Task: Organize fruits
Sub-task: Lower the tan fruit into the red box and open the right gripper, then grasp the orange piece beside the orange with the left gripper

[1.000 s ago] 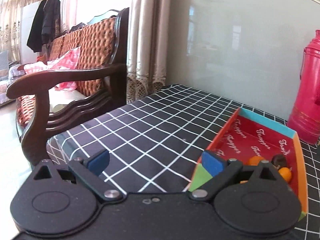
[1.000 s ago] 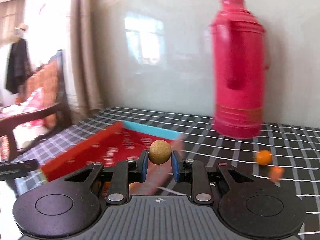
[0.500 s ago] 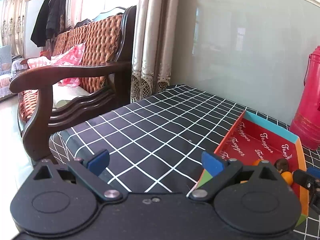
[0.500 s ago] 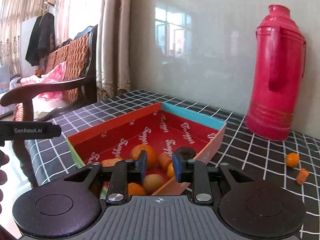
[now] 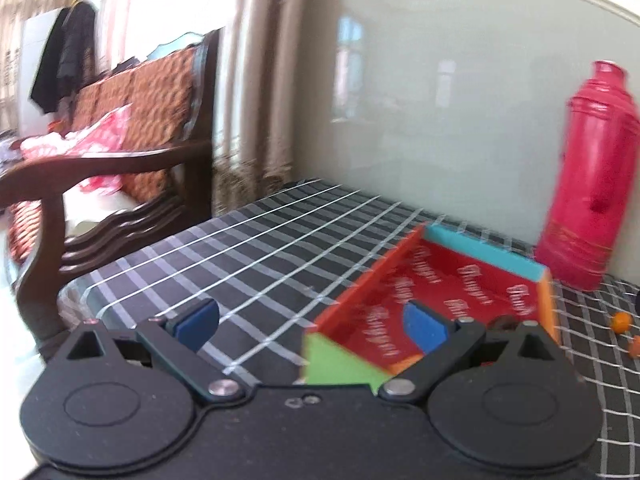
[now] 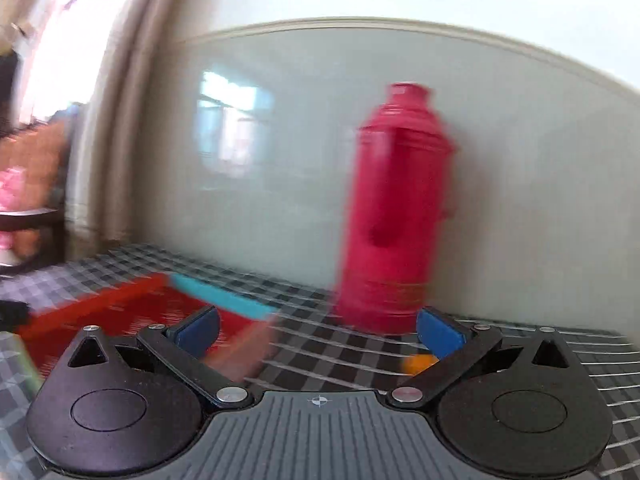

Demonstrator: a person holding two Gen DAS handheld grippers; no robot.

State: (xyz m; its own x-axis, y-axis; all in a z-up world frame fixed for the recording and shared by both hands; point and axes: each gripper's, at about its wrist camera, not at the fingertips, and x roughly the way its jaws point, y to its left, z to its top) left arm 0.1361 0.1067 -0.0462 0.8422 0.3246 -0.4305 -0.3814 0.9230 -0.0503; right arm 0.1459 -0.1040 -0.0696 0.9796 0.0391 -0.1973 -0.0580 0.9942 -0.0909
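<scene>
A red paper tray [image 5: 444, 280] with orange, teal and green walls sits on the checked tablecloth; it also shows blurred in the right wrist view [image 6: 132, 308]. Fruit in it is mostly hidden behind my left gripper [image 5: 312, 320], which is open and empty at the tray's near corner. A dark fruit [image 5: 502, 322] peeks out. Two small orange fruits [image 5: 622, 320] lie on the cloth right of the tray. My right gripper [image 6: 318, 330] is open and empty, right of the tray. An orange fruit [image 6: 418, 362] shows behind its right finger.
A tall red thermos [image 5: 588, 184] stands against the wall behind the tray; it also shows in the right wrist view [image 6: 394, 216]. A wooden sofa [image 5: 120, 128] stands left of the table. The table's left edge [image 5: 80, 288] is near my left gripper.
My right gripper dropped the tan fruit into the tray, opened wide and swung right toward the thermos. My left gripper shifted slightly right. Both views are motion-blurred now.
</scene>
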